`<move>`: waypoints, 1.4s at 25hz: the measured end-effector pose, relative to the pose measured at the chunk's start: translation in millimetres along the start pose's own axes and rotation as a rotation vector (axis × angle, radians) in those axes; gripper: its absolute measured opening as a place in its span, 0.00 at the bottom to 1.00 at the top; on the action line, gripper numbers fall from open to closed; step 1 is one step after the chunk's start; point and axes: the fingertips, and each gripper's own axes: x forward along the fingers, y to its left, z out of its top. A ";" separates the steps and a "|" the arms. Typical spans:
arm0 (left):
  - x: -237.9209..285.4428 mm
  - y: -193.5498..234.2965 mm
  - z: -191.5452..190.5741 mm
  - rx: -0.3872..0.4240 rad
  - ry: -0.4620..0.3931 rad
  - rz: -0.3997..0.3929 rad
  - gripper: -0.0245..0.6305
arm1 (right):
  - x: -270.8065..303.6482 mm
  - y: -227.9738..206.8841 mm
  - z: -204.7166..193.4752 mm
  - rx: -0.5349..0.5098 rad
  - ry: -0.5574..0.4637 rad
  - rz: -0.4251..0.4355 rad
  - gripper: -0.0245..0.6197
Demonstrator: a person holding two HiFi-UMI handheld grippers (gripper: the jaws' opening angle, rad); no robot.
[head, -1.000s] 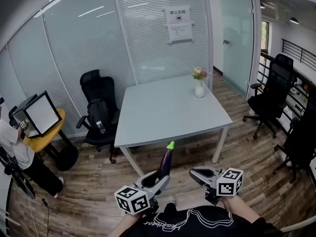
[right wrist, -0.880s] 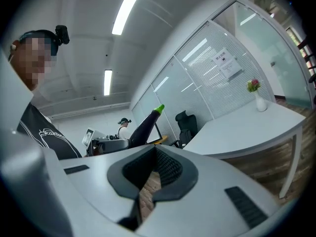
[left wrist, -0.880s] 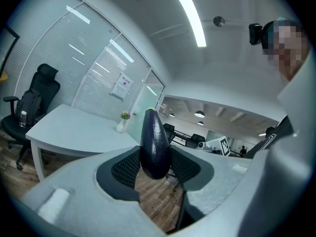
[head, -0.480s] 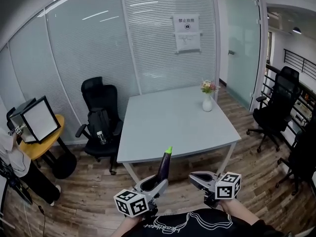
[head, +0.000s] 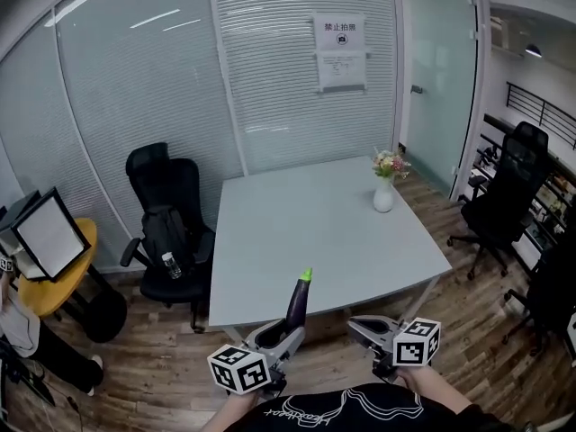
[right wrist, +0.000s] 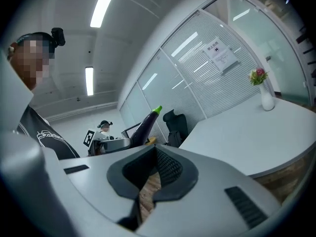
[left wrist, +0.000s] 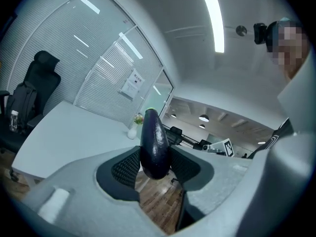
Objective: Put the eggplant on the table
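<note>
Eggplant upright, green tip up, clamped between jaws of left gripper, near front edge of table. Right gripper alongside, jaws closed together, empty.

Frosted glass walls enclose a wood-plank floor, with a black office chair beside them.

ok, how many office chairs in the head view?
3. The left chair beside the table; a second chair right of it; a third chair cut off at the right edge. More may be hidden.
</note>
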 end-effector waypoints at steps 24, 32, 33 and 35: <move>59.1 137.9 62.0 0.013 0.038 -0.049 0.34 | 117.7 -87.5 46.3 0.013 -0.057 -0.067 0.05; 79.8 161.0 57.9 -0.015 0.054 -0.021 0.34 | 127.0 -117.6 46.6 0.044 -0.048 -0.068 0.05; 83.2 164.0 58.2 -0.016 0.056 -0.013 0.34 | 128.9 -122.3 47.6 0.048 -0.047 -0.064 0.05; 90.5 171.4 60.0 -0.019 0.062 0.000 0.34 | 134.6 -132.7 50.4 0.054 -0.043 -0.056 0.05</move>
